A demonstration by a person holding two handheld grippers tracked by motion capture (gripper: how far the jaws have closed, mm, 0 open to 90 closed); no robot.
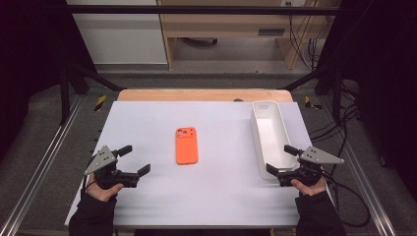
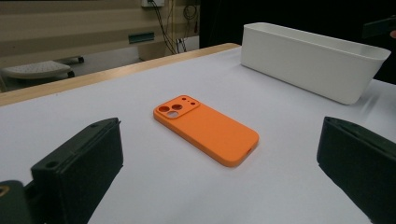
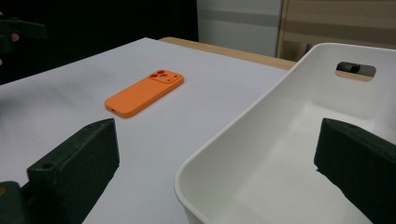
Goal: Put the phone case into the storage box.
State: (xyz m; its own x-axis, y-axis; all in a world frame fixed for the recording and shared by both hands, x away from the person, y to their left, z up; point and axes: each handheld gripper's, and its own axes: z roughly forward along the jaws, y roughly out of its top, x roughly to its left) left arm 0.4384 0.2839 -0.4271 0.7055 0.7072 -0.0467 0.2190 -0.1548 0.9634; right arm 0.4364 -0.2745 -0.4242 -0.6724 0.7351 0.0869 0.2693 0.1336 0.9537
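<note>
your left gripper (image 1: pixel 135 160) sits at the near left of the white table cover (image 1: pixel 147 123), its jaws spread wide with nothing between them, and it points toward the middle of the table. in the left gripper view the two black jaws stand far apart at the bottom corners, framing the orange phone case (image 2: pixel 205 129) ahead of them. that orange phone case (image 1: pixel 187 145) lies flat in the middle of the table, back side up with its camera cutouts at the far end, well apart from both of your grippers (nothing touches it). to its right stands the long white plastic bin (image 1: pixel 268 140), empty, running from the far edge toward you. your right gripper (image 1: pixel 282 160) is at the bin's near end, jaws wide too and holding nothing; in the right gripper view its jaws straddle the bin's near corner (image 3: pixel 261 154), one outside over the table and one over the bin's inside, and the phone case (image 3: pixel 144 93) shows farther off.
</note>
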